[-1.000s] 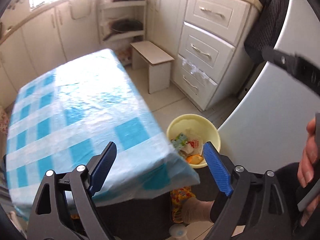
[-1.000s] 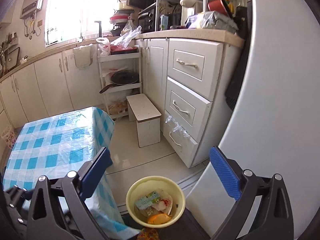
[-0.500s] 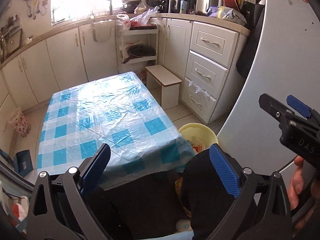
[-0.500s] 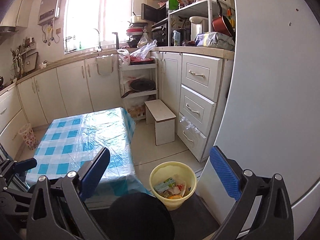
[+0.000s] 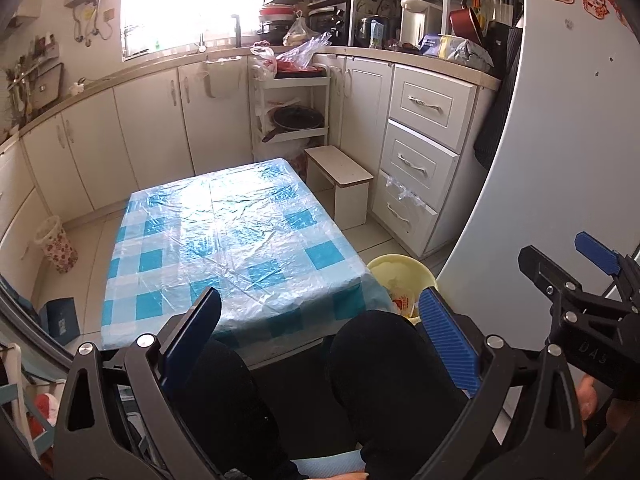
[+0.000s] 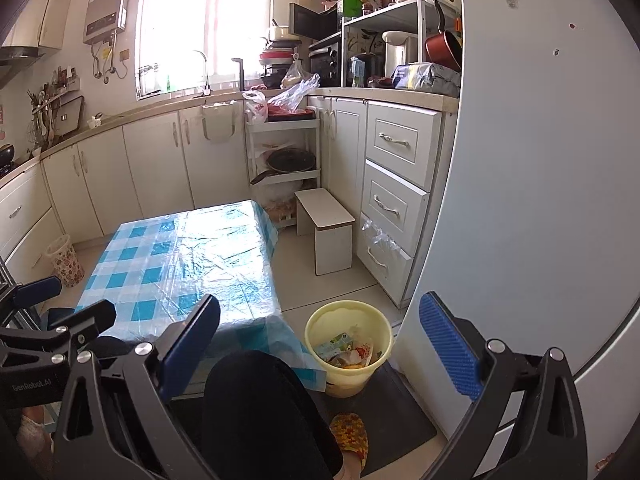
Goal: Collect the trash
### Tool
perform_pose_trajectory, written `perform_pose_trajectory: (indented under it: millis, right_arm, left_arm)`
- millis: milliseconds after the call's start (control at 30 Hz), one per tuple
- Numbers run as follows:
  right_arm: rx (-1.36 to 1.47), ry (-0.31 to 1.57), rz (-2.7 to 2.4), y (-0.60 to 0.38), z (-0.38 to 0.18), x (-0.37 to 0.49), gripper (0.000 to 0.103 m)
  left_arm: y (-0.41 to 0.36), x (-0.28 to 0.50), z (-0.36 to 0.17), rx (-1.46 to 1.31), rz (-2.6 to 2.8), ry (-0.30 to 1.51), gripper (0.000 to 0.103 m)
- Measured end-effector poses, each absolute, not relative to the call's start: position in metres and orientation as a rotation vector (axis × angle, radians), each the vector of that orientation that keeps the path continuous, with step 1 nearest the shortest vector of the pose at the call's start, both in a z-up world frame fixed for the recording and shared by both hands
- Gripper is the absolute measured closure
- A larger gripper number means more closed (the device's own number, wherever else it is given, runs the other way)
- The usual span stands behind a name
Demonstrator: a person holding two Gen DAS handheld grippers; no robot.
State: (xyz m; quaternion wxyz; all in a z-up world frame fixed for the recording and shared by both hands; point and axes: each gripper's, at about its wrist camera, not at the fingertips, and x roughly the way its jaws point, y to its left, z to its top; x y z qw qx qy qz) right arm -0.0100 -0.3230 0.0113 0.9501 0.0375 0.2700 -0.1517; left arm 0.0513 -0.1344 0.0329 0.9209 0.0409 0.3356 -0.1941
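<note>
Both my tongs hung empty w/ jaws spread wide: the left gripper (image 5: 320,328) had nothing btwn its blue ribbed pads but my own knees in black trousers (image 5: 384,360), and the right gripper (image 6: 320,336) was likewise released, framing my knee and the floor. From the right tongs, the round pale-yellow plastic trash bucket (image 6: 347,346) lay just ahead and below, inside the span of the jaws, nearer the right-hand pad; from the left tongs it sat off to the right, half hidden behind the table corner, so the right hand was the nearer one, I'd judge. The bucket is round, so no long axis to line up on; it stood upright w/ its mouth up, on a dark floor mat (image 6: 400,404), just beside the rounded white fridge door (image 6: 540,200) and touching or nearly touching the hanging edge of the blue-and-white checked plastic tablecloth (image 6: 176,264). Inside it: a heap of crumpled wrappers (image 6: 348,354), one green-and-white carton-like piece, some red-and-white packaging, something orange at the bottom; can't tell more. It looked abt half full. The table top itself showed only bare, wrinkled clear film, no loose litter that I could see, so I'd guess the collecting was done or close to it. A small white wooden stool (image 6: 326,220) stood further back by the drawers, well apart from the bucket.
</note>
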Motion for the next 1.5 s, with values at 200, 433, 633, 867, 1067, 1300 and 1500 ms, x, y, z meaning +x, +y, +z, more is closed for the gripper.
perform_pose_trajectory:
  millis: [200,433,633,867,1067,1300,1500]
  right_arm:
    - [0.094,0.541,-0.312,-0.321,0.013,-0.016,0.007]
    - [0.103,0.535,-0.317,-0.319,0.014,-0.020,0.007]
    - [0.109,0.524,-0.317,-0.318,0.016,-0.026,0.007]
    - [0.100,0.520,-0.319,-0.315,0.017,-0.027,0.007]
    - [0.097,0.516,-0.321,-0.314,0.017,-0.028,0.007]
    - [0.091,0.515,-0.321,-0.315,0.018,-0.029,0.007]
    - [0.082,0.505,-0.325,-0.317,0.020,-0.029,0.007]
  left_arm:
    - [-0.135,0.044,0.037,0.104,-0.383,0.681,0.008]
    - [-0.133,0.039,0.039,0.109,-0.363,0.668,0.008]
    - [-0.127,0.034,0.042,0.102,-0.351,0.660,0.008]
    - [-0.123,0.032,0.046,0.102,-0.323,0.652,0.008]
    - [-0.122,0.033,0.046,0.099,-0.303,0.652,0.008]
    - [-0.120,0.033,0.046,0.100,-0.291,0.654,0.008]
    - [-0.119,0.032,0.046,0.101,-0.287,0.651,0.008]
